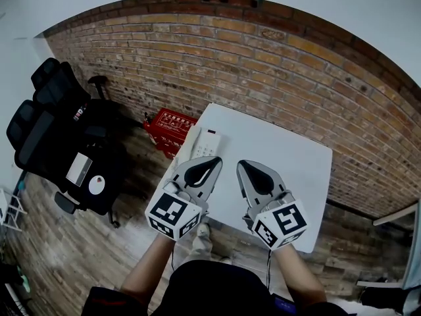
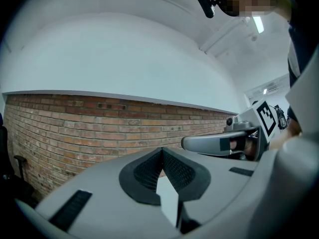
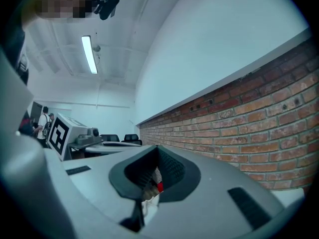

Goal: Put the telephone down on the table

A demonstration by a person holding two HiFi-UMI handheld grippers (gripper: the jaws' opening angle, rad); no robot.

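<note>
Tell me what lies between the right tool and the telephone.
Nothing but bare white table: in the head view, no object sits between the right tool and the telephone.

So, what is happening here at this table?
A person holds a two-jaw gripper in each hand over a white table. The left gripper and the right gripper are side by side, both shut with nothing between the jaws. The white telephone lies flat near the table's far left corner, and neither gripper holds it. A red crate stands on the floor beyond.
</note>
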